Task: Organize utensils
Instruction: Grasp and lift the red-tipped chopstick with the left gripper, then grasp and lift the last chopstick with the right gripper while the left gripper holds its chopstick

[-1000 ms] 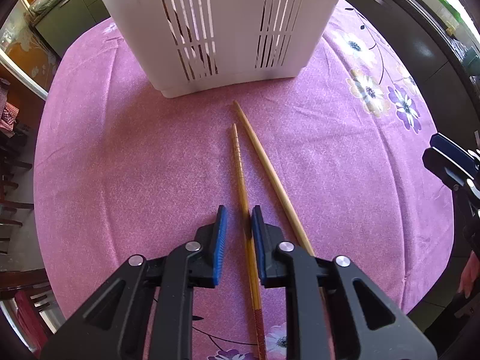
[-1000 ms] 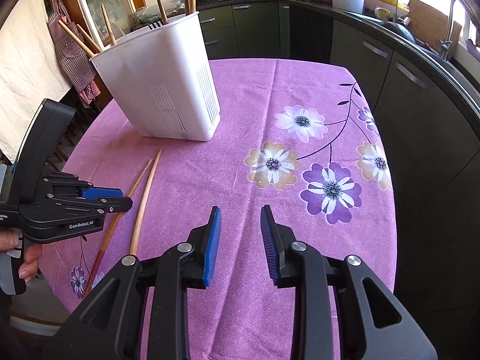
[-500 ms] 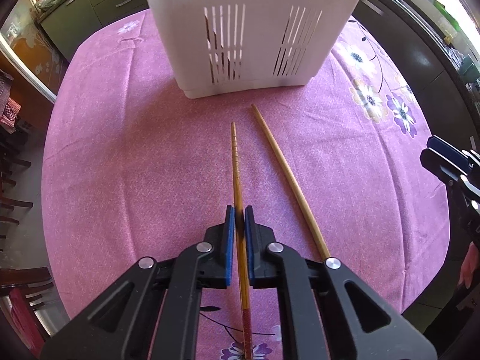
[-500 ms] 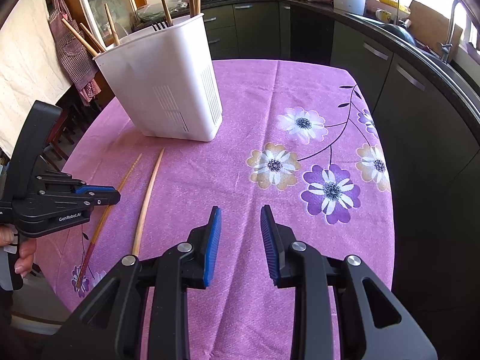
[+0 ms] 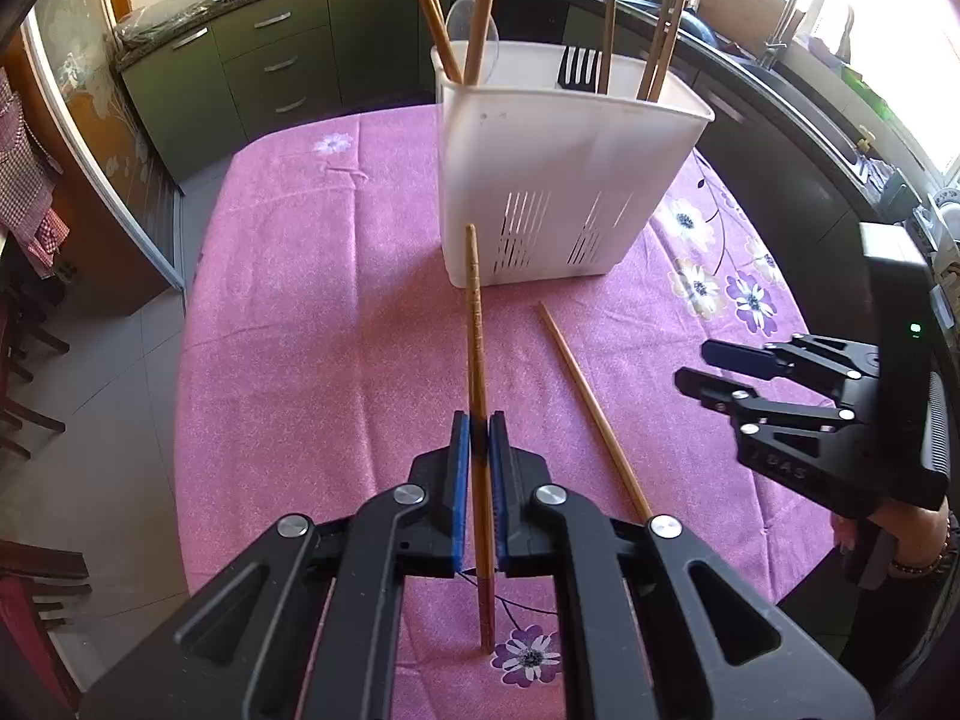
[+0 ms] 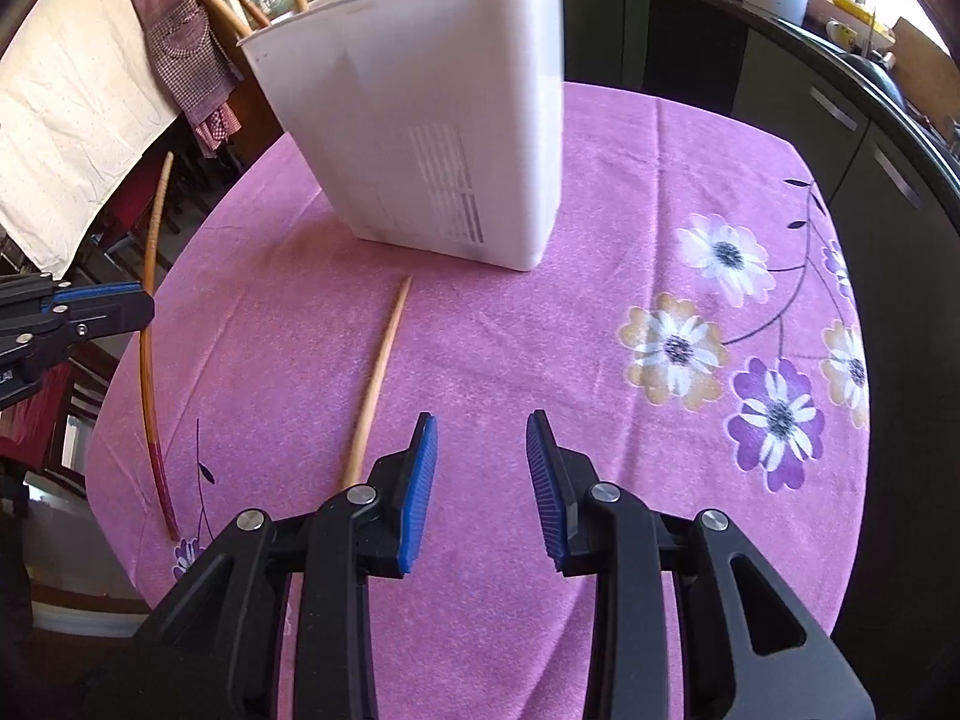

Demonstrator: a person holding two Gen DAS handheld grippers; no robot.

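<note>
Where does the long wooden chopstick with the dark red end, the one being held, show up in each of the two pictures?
Left wrist view: the red-ended wooden chopstick runs up the centre, clamped in the left gripper.
Right wrist view: it arcs along the far left edge.
Shared landmark: the white slotted plastic utensil bin.

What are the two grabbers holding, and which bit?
The left gripper pinches a chopstick near its dark red end. The right gripper is open, holding nothing.

Bright daylight, window (image 5: pixel 888 18) glare upper right; fisheye edges warped, dark.
</note>
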